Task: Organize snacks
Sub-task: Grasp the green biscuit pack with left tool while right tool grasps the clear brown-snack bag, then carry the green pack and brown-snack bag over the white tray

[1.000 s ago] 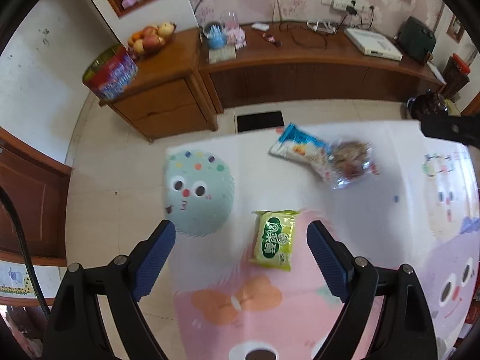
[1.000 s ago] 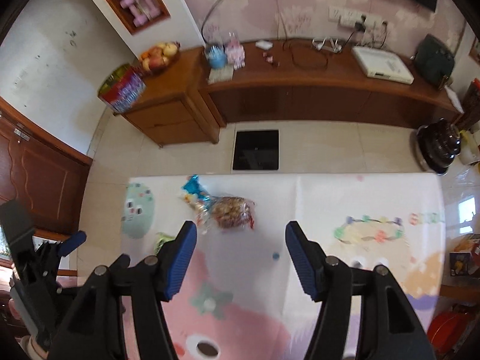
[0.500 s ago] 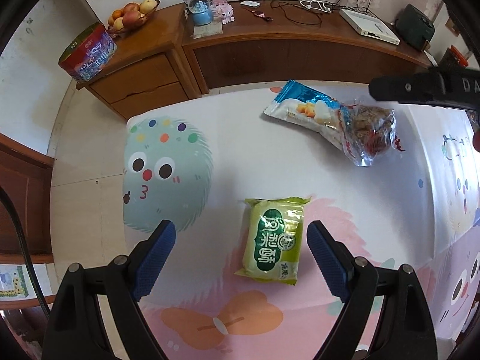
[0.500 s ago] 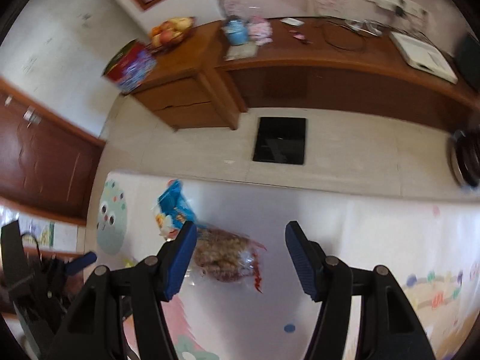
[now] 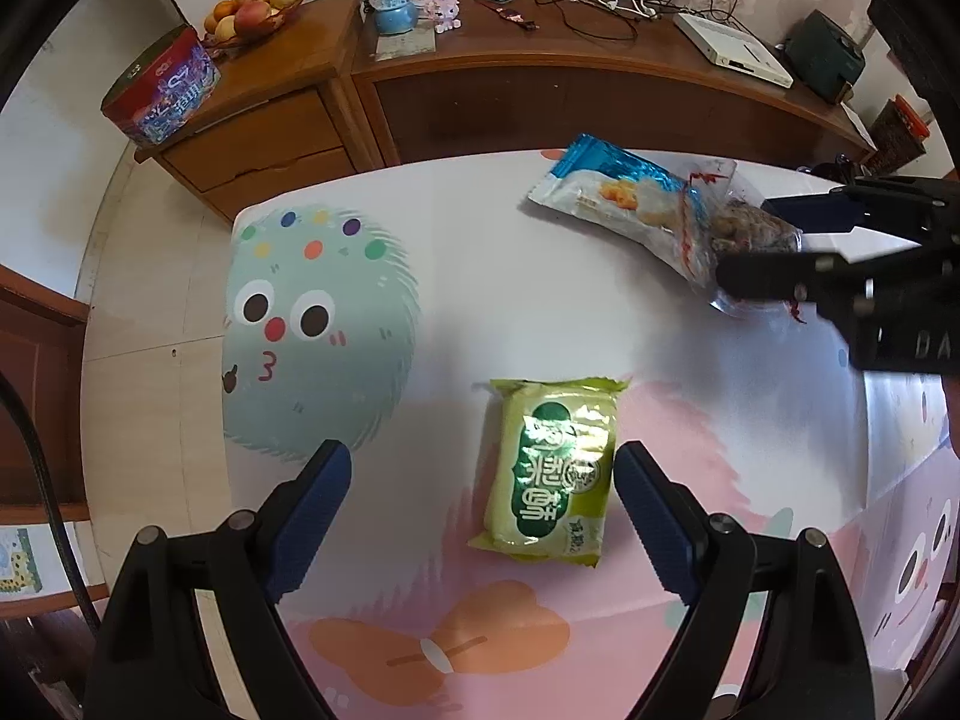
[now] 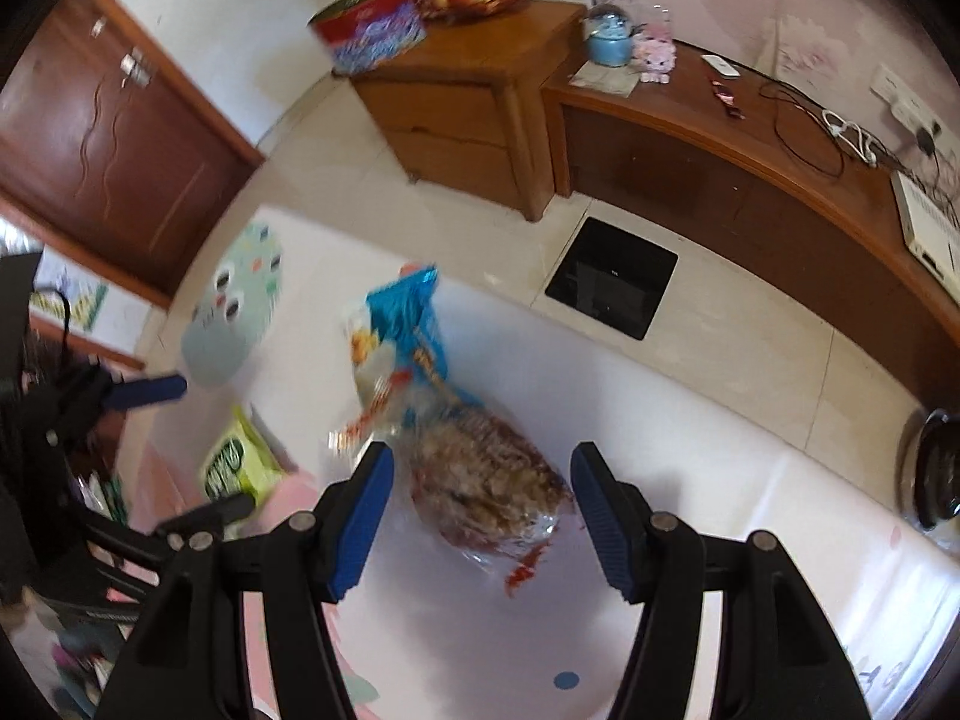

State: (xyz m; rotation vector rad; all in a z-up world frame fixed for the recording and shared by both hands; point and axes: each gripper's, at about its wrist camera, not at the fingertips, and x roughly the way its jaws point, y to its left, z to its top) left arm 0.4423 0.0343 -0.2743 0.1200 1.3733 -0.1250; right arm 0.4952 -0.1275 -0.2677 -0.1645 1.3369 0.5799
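Blue-padded left tongs (image 5: 483, 480) and right tongs (image 6: 482, 489) point steeply down, both gaping, gripping nothing.

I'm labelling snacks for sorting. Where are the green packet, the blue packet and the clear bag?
green packet (image 5: 555, 468): left wrist view, middle of its label.
blue packet (image 5: 606, 192): left wrist view, its white front.
clear bag (image 6: 486, 483): right wrist view, the brown contents.

Cartoon-printed table (image 5: 540, 312) with green packet (image 5: 555, 468), blue packet (image 5: 618, 195), clear bag (image 6: 486, 480).

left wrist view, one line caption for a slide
Open left gripper poised above a green snack pack on the cartoon tablecloth.
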